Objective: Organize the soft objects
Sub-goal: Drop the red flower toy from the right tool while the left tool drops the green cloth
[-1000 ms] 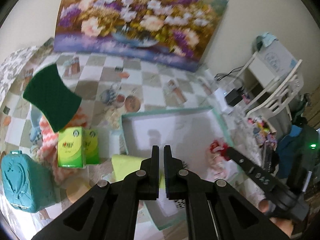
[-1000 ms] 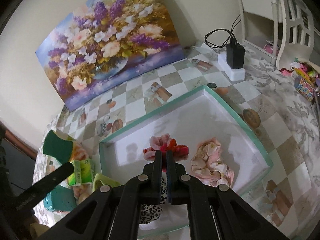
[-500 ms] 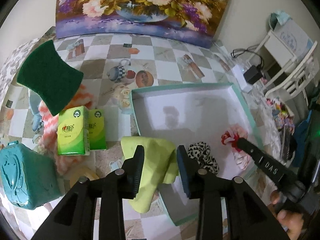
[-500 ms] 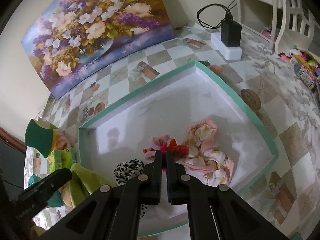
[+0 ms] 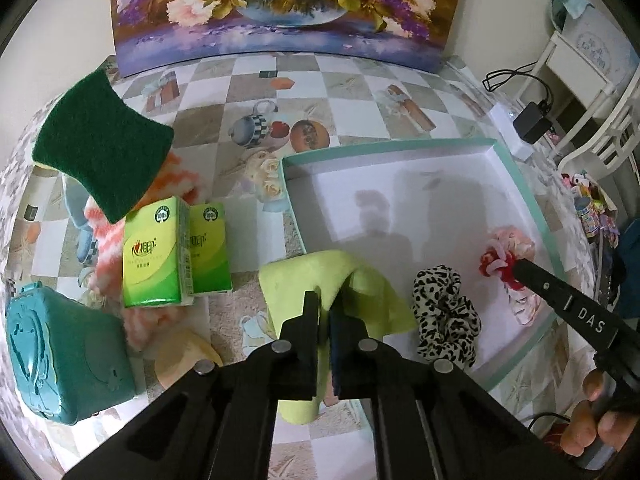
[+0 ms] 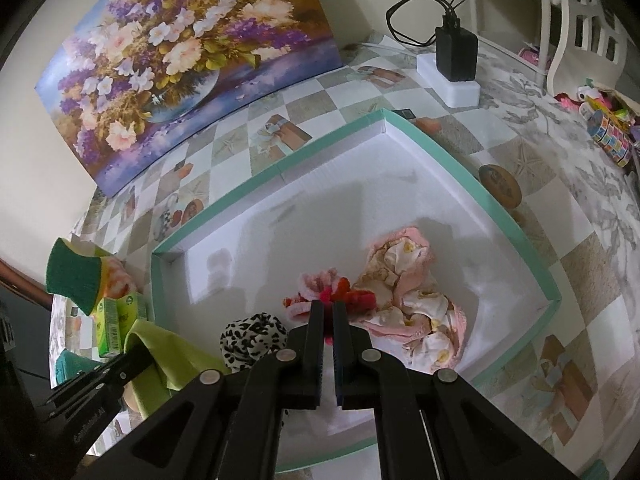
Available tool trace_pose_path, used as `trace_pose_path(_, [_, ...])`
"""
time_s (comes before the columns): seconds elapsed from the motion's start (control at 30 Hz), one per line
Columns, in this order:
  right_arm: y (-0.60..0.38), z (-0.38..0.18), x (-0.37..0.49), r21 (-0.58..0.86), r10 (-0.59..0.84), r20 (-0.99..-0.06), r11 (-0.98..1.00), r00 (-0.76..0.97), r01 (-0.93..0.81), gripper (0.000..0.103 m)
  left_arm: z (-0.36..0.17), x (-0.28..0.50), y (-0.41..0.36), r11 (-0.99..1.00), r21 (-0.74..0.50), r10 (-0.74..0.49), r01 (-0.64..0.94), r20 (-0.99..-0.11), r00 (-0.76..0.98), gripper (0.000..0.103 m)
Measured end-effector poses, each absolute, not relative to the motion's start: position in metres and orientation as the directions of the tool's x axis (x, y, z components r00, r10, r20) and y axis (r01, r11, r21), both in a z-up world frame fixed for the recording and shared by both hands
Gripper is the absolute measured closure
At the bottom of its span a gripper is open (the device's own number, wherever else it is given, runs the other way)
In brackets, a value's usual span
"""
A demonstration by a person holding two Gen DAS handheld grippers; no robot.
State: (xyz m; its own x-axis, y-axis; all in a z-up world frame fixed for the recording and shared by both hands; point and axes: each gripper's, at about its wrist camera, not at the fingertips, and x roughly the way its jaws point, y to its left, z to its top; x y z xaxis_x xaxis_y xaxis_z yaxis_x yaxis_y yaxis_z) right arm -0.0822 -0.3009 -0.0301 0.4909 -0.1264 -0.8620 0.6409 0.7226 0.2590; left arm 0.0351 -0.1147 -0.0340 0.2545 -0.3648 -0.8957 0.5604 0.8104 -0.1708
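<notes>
- Three soft items lie inside the shallow box (image 6: 472, 176), white with a teal rim: a leopard-print scrunchie (image 5: 446, 312) at lower centre of the left view, a red-and-pink scrunchie (image 6: 332, 296), and a pink patterned cloth (image 6: 412, 300) right of centre in the right view.
- One yellow-green cloth (image 5: 340, 292) is draped over the box's near-left rim, partly inside and partly on the surface (image 5: 352, 92). The left gripper (image 5: 325, 300) has its jaws nearly pressed together, pinching a fold of it.
- Right gripper (image 6: 328, 308): jaws close with a narrow slit between them, tips at the red-and-pink scrunchie. Whether they grip it or only touch it, I cannot tell.
- Judged progress: roughly half done. The cloth is on its way in.
- Left outside, in the left half of the left view: a green scouring sponge (image 5: 100, 144) resting on top of an orange-and-white fluffy item (image 5: 176, 180), plus two green tissue packs (image 5: 176, 252) and a teal case (image 5: 64, 360). The case looks hard and may not belong to the task.
- Writing: "DAS" in white on the right gripper's arm, at lower right of the left view; "100%" in a round mark on each tissue pack, with a red brand name too small to read; partly cut-off lettering on the left gripper's arm, at lower left of the right view.
- Background: a flower painting (image 5: 280, 8) stands against the wall at the top of both views; a black charger (image 6: 456, 52) sits on a white block at upper right of the right view.
</notes>
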Motion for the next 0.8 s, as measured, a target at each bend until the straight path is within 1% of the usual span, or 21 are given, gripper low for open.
trace_pose_path(0.33, [-0.3, -0.03, -0.082, 0.259, -0.124, -0.863, 0.722, 0.489, 0.641, 0.099, -0.025, 0.037, -0.113, 0.812, -0.182, -0.384, 0.555, -0.882, 0.273, 0.1])
trace_pose_path(0.43, [-0.3, -0.029, -0.083, 0.261, -0.126, -0.862, 0.721, 0.492, 0.642, 0.099, -0.013, 0.038, -0.111, 0.807, -0.206, -0.418, 0.553, -0.86, 0.291, 0.1])
trace_pose_path(0.63, [-0.301, -0.018, -0.085, 0.269, -0.144, -0.845, 0.718, 0.515, 0.642, 0.099, 0.019, 0.035, -0.114, 0.775, -0.262, -0.516, 0.576, -0.788, 0.335, 0.1])
trace_pose_path(0.8, [-0.303, -0.01, -0.087, 0.27, -0.162, -0.832, 0.717, 0.531, 0.643, 0.099, 0.034, 0.03, -0.125, 0.744, -0.27, -0.559, 0.611, -0.753, 0.347, 0.1])
